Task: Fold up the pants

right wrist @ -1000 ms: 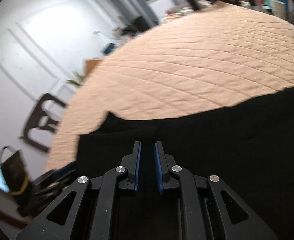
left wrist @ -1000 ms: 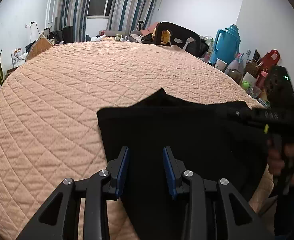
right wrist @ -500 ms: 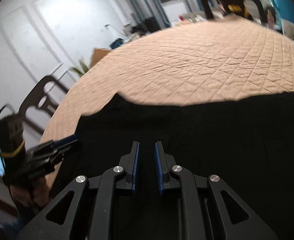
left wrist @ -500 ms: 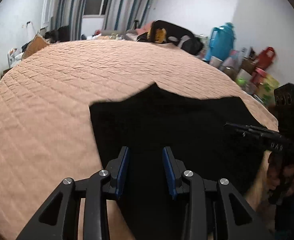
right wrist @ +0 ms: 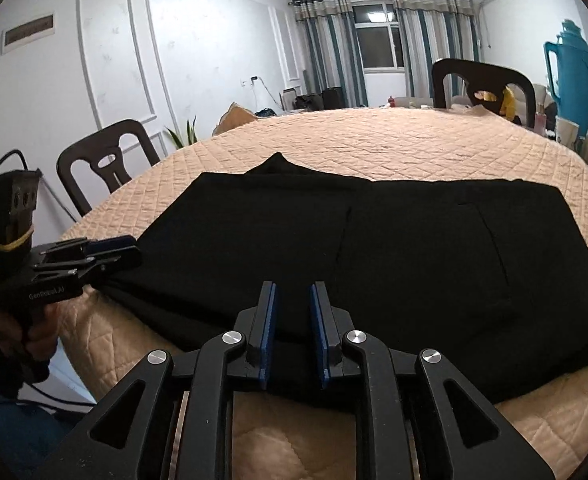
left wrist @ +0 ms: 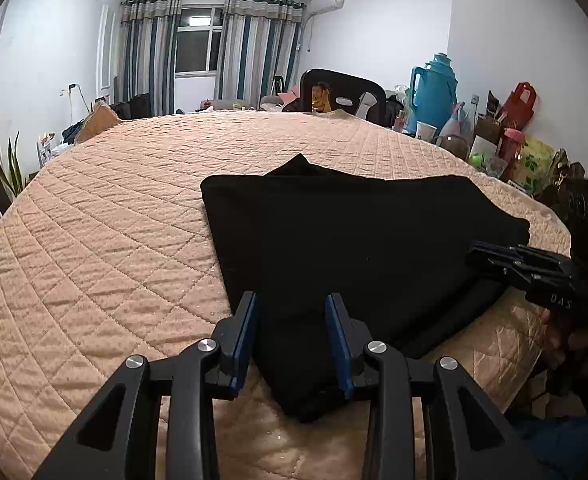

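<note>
The black pants (left wrist: 353, 240) lie folded flat in a rough rectangle on the peach quilted table cover (left wrist: 94, 240), near its front edge. They also show in the right wrist view (right wrist: 413, 248). My left gripper (left wrist: 292, 320) is open and empty, just above the pants' near left corner. My right gripper (right wrist: 292, 312) is open and empty, over the pants' near edge. The right gripper shows at the right of the left wrist view (left wrist: 493, 256). The left gripper shows at the left of the right wrist view (right wrist: 114, 248).
Dark chairs stand at the far side (left wrist: 341, 88) and the left side (right wrist: 102, 160) of the table. A teal thermos (left wrist: 433, 92), a red jug (left wrist: 517, 100), cups and bags crowd the right wall. A window with striped curtains (left wrist: 198, 44) is at the back.
Both grippers have pulled back toward the front edge. The right gripper's jaws have opened wider and let go of the cloth. The pants now lie still and flat.
</note>
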`<state>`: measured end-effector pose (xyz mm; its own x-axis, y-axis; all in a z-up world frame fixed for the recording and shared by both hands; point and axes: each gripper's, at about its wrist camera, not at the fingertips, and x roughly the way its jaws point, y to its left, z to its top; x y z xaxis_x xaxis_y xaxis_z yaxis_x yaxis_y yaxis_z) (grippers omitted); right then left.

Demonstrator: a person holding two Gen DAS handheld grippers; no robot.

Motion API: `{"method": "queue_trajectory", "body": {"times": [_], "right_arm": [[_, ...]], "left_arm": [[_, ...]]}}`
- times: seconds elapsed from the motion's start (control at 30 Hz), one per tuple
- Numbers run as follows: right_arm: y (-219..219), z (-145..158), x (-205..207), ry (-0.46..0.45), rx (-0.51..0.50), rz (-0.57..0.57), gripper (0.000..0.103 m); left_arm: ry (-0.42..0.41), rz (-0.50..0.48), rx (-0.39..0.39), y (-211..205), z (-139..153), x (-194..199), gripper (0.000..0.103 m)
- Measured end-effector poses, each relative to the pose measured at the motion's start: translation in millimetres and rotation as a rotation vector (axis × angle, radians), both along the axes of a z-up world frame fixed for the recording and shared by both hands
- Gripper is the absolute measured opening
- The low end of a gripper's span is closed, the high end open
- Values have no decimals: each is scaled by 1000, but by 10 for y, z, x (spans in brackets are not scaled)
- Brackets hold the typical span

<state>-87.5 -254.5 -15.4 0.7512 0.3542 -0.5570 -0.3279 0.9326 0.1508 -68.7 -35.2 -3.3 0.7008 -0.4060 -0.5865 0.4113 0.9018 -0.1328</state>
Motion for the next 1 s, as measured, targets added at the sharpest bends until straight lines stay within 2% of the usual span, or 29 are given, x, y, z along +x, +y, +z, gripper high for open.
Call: {"method": "queue_trajectory", "body": {"times": [0.33, 0.67, 1.0], "right_arm": [[-60, 51, -26, 30, -19, -4, 23], [-161, 50, 44, 37, -24, -59, 23], [-640, 133, 66, 32, -7, -194, 23]], "left_arm": [[66, 35, -12, -33, 58, 99, 37], [64, 79, 59, -124, 111, 281, 37], [71, 90, 102, -172, 119, 447, 37]]}}
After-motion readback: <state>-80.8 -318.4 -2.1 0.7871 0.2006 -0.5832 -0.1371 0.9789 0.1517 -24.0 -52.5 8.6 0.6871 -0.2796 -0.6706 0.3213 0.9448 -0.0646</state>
